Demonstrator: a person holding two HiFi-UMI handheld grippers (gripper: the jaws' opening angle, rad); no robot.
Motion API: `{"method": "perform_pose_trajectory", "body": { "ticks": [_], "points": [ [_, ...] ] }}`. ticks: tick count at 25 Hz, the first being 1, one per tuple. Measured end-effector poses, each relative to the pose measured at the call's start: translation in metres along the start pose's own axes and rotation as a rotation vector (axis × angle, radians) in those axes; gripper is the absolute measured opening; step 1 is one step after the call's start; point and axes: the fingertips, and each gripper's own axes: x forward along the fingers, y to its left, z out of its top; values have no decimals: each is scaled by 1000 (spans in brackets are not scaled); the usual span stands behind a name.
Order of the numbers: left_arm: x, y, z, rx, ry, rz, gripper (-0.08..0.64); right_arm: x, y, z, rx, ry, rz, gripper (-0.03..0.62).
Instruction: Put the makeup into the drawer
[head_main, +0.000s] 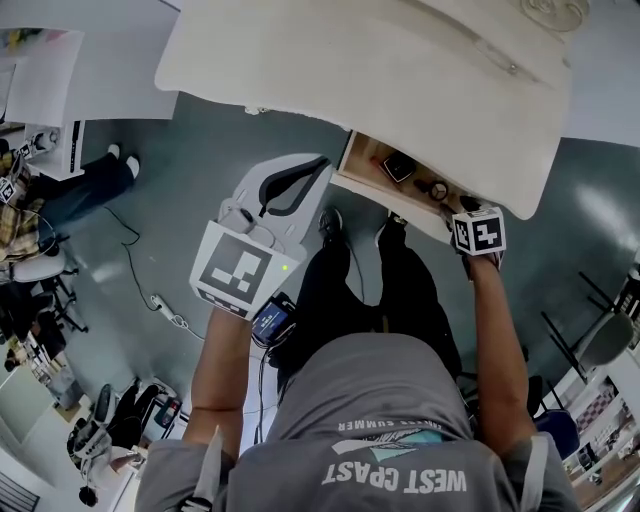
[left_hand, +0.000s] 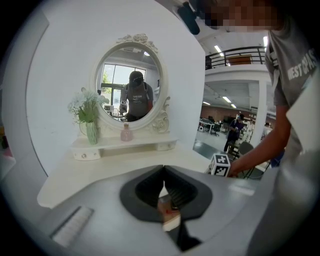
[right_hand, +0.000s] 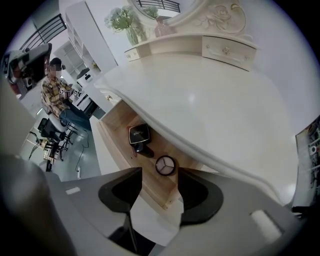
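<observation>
An open wooden drawer (head_main: 357, 160) hangs under the cream dressing table (head_main: 400, 70). In it lie a black square compact (right_hand: 139, 134), a small dark item (right_hand: 146, 149) and a round palette (right_hand: 165, 165). My right gripper (right_hand: 159, 182) points steeply down over the drawer's near end, jaws open with nothing between them. In the head view its marker cube (head_main: 478, 230) hides the jaws. My left gripper (head_main: 315, 168) hovers left of the drawer, off the table's edge, with its fingertips meeting. A small cream and red patch (left_hand: 169, 210) shows behind the tips; I cannot tell what it is.
On the table's back shelf stand an oval mirror (left_hand: 131, 85), a vase of flowers (left_hand: 89, 116) and a pink bottle (left_hand: 126, 133). A seated person (right_hand: 54, 92) and chairs are off to the left. Cables (head_main: 150, 298) lie on the floor.
</observation>
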Motion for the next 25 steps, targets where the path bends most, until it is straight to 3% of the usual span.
{"method": "perform_pose_trajectory", "body": {
  "ticks": [10, 16, 25],
  "points": [
    [-41, -7, 34, 52, -62, 14, 3, -72, 27, 16, -26, -117, 5, 189],
    [-68, -19, 63, 88, -103, 7, 3, -150, 56, 51, -75, -291, 27, 2],
    [-110, -38, 94, 155, -173, 1, 3, -275, 101, 102, -217, -576, -15, 0]
  ]
}}
